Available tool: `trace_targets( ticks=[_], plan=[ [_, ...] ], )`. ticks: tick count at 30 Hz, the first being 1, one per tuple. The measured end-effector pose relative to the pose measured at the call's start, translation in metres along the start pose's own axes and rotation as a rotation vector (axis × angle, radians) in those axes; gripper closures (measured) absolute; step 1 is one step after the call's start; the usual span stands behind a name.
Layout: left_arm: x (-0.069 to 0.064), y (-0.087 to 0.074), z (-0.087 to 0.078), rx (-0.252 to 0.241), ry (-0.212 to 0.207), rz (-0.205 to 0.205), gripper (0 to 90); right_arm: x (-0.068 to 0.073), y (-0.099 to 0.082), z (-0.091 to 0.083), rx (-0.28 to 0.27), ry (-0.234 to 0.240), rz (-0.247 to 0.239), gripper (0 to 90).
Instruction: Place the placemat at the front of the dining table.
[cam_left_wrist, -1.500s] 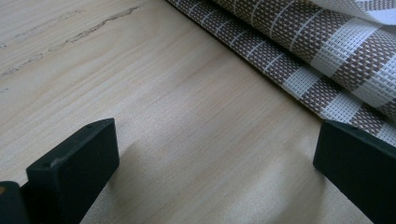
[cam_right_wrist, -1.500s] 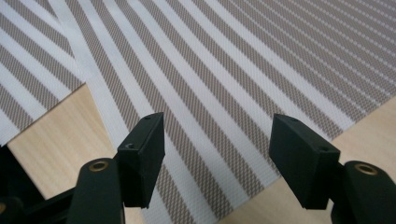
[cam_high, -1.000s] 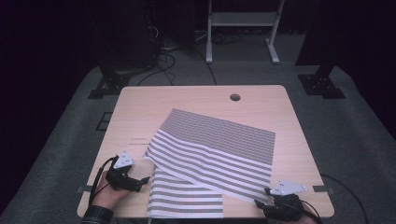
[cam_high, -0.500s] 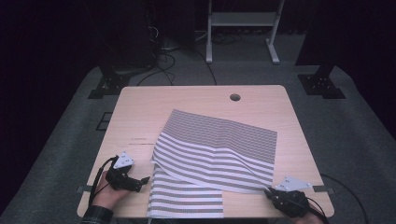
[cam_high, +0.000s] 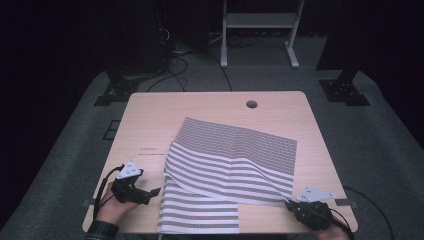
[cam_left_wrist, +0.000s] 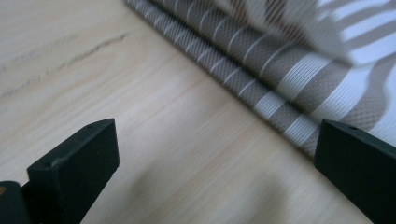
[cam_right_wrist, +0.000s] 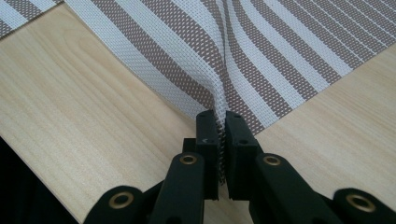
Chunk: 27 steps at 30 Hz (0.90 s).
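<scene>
High view showed a striped cloth (cam_high: 230, 170) spread over the table (cam_high: 150, 120), partly folded, reaching its six o'clock edge. The right gripper (cam_right_wrist: 222, 123) had its jaws clamped on the cloth's four o'clock corner. The left gripper (cam_high: 155, 191), jaws apart, sat at eight o'clock beside the cloth.

No text, label, brand or number can be read here. The cloth (cam_right_wrist: 261, 51) pinched between the right gripper's (cam_right_wrist: 222, 122) jaws bears plain stripes, and the table (cam_left_wrist: 154, 140) between the left gripper's (cam_left_wrist: 215, 154) jaws bears wood grain.
</scene>
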<state>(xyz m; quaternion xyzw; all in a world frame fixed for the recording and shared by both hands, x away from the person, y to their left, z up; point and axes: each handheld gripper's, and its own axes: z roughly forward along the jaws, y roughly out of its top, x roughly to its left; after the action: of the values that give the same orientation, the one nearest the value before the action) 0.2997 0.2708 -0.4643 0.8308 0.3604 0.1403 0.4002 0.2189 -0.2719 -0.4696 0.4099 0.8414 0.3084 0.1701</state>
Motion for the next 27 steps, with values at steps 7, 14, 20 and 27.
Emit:
trace_targets(
  ticks=[7,14,20,27],
  plan=[
    [-0.005,0.012,-0.004,-0.058,-0.036,0.024,5.2,0.000,0.000,0.000,0.002,0.001,-0.002,85.3],
    [-0.008,0.024,0.001,-0.072,-0.056,0.049,13.3,-0.001,0.000,0.000,0.000,0.004,0.004,85.4],
    [-0.007,0.032,0.008,-0.086,-0.091,0.041,23.7,-0.001,0.000,0.000,0.000,0.003,0.004,85.3],
    [-0.008,0.040,0.012,-0.080,-0.138,0.066,47.6,-0.001,0.000,0.000,-0.001,0.003,0.006,85.4]
  ],
)
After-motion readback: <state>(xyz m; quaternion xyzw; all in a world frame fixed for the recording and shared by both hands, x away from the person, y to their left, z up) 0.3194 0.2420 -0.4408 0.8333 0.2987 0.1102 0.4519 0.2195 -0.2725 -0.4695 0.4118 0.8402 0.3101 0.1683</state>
